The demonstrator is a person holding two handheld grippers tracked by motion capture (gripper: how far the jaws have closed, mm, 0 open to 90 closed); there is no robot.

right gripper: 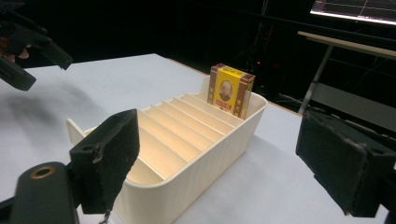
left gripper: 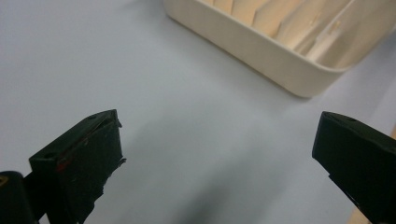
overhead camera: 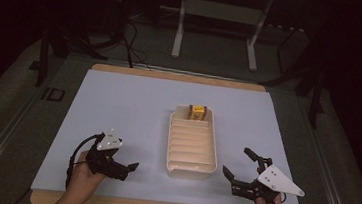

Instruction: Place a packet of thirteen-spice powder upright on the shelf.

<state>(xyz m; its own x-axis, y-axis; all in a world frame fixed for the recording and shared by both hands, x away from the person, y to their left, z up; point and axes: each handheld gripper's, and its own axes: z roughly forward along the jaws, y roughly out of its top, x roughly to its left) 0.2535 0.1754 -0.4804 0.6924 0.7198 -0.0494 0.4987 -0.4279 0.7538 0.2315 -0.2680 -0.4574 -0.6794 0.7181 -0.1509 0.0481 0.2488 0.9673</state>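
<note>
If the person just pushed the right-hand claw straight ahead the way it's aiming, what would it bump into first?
Probably the cream slotted tray. The right gripper looks along its open jaws at the tray's near rounded corner, with bare table between. The yellow box stands farther back, in the last slot.

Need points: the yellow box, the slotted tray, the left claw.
yellow box (right gripper: 230, 92), right gripper view, front face.
slotted tray (overhead camera: 190, 172), high view, near end wall.
left claw (left gripper: 215, 154), left gripper view, midway between its open jaws.
</note>
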